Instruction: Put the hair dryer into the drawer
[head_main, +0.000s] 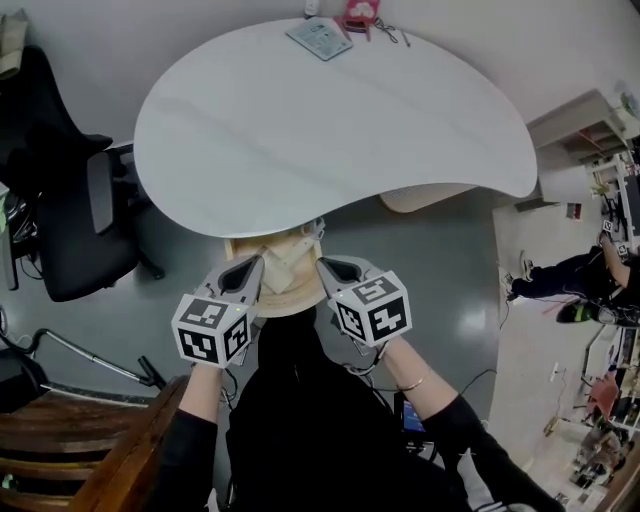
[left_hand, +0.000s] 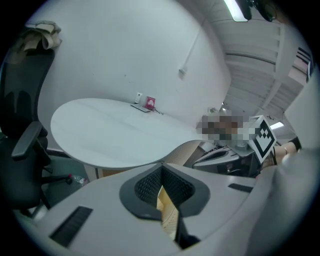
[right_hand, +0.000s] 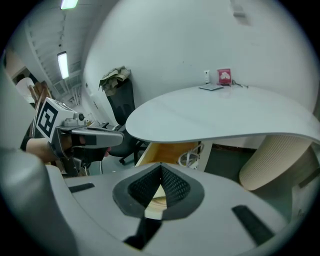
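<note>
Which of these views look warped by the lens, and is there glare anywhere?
Left gripper view and right gripper view: strong fisheye, black corners, the table edge bowed; a strip light glares in the right one. Head view: sharp and evenly lit, with a soft sheen on the floor.

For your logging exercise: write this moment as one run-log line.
left gripper shut, empty | right gripper shut, empty | drawer open under table

An office-like workroom.
White curved table (head_main: 330, 120), black swivel chair (head_main: 70, 200), grey floor (head_main: 440, 260), shelves (head_main: 585, 130), ceiling strip light (right_hand: 62, 64).
</note>
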